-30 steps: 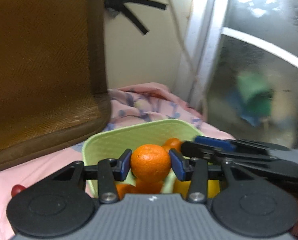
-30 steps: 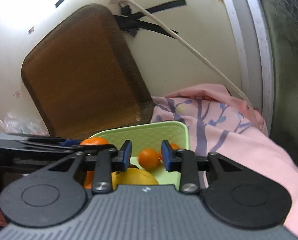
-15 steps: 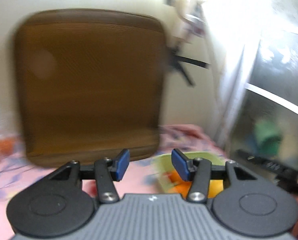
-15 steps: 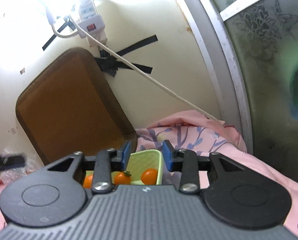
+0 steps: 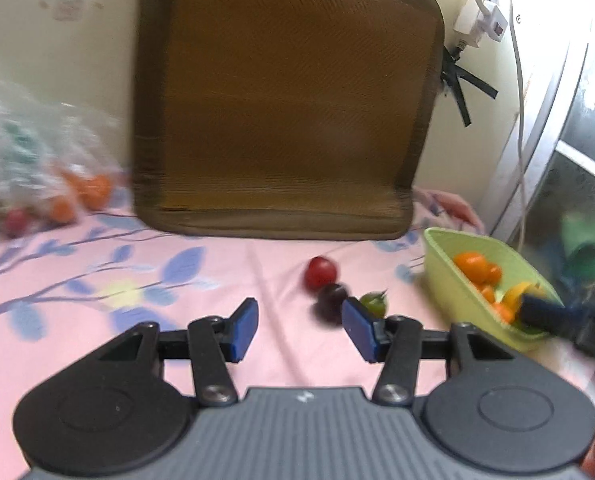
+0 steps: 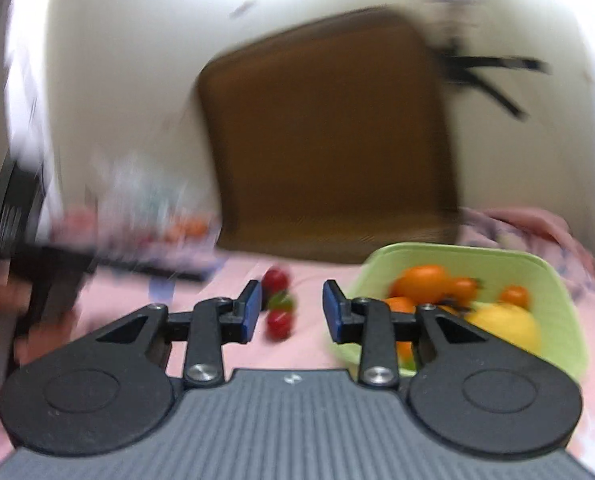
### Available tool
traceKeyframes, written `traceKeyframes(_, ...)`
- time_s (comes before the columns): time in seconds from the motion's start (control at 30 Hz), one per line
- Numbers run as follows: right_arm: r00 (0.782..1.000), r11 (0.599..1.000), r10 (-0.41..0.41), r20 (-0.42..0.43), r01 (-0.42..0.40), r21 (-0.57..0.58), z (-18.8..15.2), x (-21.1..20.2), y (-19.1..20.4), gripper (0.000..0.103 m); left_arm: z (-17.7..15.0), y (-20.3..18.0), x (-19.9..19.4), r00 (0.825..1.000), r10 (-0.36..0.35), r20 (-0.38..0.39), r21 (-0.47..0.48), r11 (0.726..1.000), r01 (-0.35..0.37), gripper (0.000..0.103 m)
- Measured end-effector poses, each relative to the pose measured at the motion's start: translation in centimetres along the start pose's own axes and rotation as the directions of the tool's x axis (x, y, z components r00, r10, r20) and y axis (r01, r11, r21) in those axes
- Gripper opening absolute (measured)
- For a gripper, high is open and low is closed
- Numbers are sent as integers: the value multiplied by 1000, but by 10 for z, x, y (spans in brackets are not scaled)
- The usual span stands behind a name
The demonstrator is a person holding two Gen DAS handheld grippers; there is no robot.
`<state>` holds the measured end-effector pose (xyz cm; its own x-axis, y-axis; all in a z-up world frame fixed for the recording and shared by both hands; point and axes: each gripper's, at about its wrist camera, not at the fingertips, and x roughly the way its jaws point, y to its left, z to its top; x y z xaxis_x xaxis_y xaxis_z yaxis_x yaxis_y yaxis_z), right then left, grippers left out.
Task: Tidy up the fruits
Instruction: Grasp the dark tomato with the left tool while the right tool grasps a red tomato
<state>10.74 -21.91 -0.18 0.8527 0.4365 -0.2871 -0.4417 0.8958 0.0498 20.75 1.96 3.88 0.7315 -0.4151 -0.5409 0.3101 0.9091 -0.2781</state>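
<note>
A light green basket [image 5: 437,248] [image 6: 553,280] holds several oranges [image 5: 473,266] [image 6: 419,282] and a yellow fruit [image 6: 505,326]. On the pink cloth to its left lie a red tomato [image 5: 320,273] [image 6: 275,279], a dark fruit [image 5: 329,304] and a small green one [image 5: 374,303] [image 6: 280,301]; another red one [image 6: 279,322] shows in the right wrist view. My left gripper [image 5: 299,332] is open and empty, just short of these loose fruits. My right gripper [image 6: 292,312] is open and empty too, above the loose fruits at the basket's left edge.
A brown cushion [image 5: 281,112] leans on the wall behind. A clear plastic bag [image 5: 37,148] with more fruit lies at the far left. A power strip [image 5: 481,20] and its cable [image 5: 519,120] hang by the window frame at the right.
My left gripper let the orange go into the basket, opened, and swung left to the loose fruits. My right gripper turned left from over the basket; both views are blurred by motion.
</note>
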Motion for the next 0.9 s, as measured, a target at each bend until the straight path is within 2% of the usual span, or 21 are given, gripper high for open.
traceKeyframes(0.1,997,996,-26,-69,20,-88,-1,32,26,36,9,2,25,998,-56,-27,-61,997,54,48)
traceKeyframes(0.2,990,974,-112,-84,93,-205,-1,57,42,36,13,6,44,994,-97,-40,-105,990,93,46)
traceKeyframes(0.33,976,949,-169,-137,123,-292,-4,81,48,36,11,5,60,992,-105,-65,-117,988,97,45)
traceKeyframes(0.4,970,931,-188,-155,126,-342,-9,88,52,35,6,5,68,991,-98,-93,-123,989,86,28)
traceKeyframes(0.47,962,908,-225,-156,149,-391,-13,91,56,25,0,9,67,991,-107,-79,-126,987,97,28)
traceKeyframes(0.57,971,927,-193,-139,134,-351,-13,76,50,25,-4,10,53,992,-105,-74,-137,986,94,28)
traceKeyframes(0.67,982,946,-164,-90,131,-296,-15,42,45,25,-14,4,26,988,-141,-59,-126,983,133,28)
traceKeyframes(0.73,988,965,-138,-73,117,-236,-20,13,41,25,-28,-7,2,982,-182,-55,-90,980,177,28)
traceKeyframes(0.9,986,988,-147,-73,143,-53,-52,-60,19,25,-74,-56,-45,958,-271,-88,40,960,276,28)
